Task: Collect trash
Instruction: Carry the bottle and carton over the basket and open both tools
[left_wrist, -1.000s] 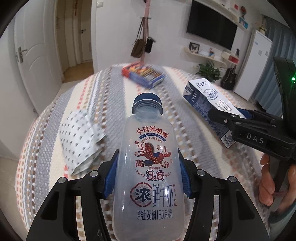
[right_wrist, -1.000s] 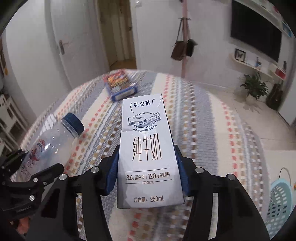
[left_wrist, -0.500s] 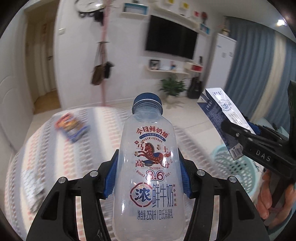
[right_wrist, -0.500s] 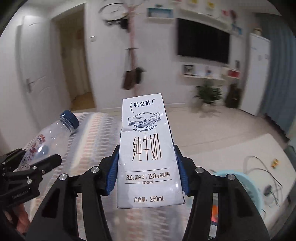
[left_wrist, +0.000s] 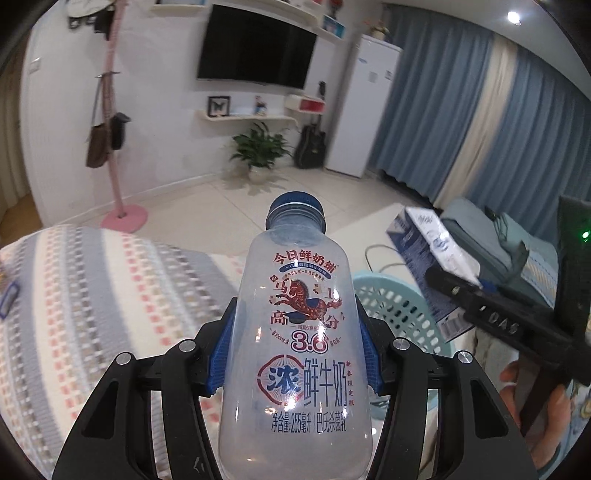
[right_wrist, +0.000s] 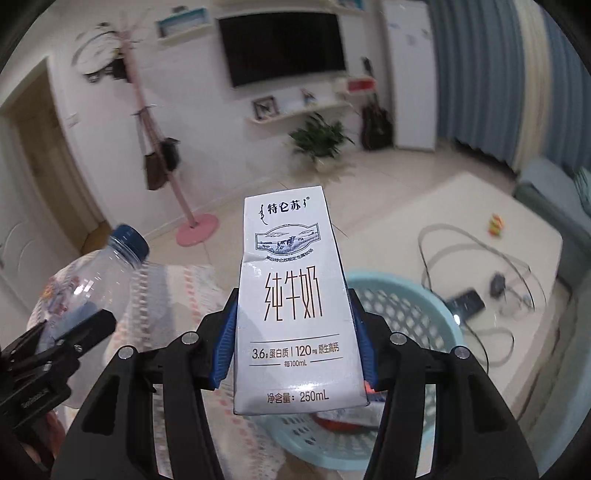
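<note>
Now the left tool (left_wrist: 293, 354) clamps a clear empty bottle (left_wrist: 299, 339), the right tool (right_wrist: 293, 343) a milk carton (right_wrist: 293, 306), near the basket (right_wrist: 417, 317).

A home living room; ahead of the jaws a wall-mounted television (left_wrist: 255, 51), a potted plant (left_wrist: 258, 149), a coat stand (left_wrist: 114, 122); blue curtains (left_wrist: 480, 110) to the right.

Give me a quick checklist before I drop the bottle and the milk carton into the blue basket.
1. Left tool clamped on bottle: ok.
2. Right tool clamped on milk carton: ok.
3. Bottle cap on: ok.
4. Carton over the blue basket opening: cannot tell; basket lies behind and below it.
5. Bottle over the basket: cannot tell, the rim shows just right of it.
6. Room in the basket: ok, mostly empty.
</note>
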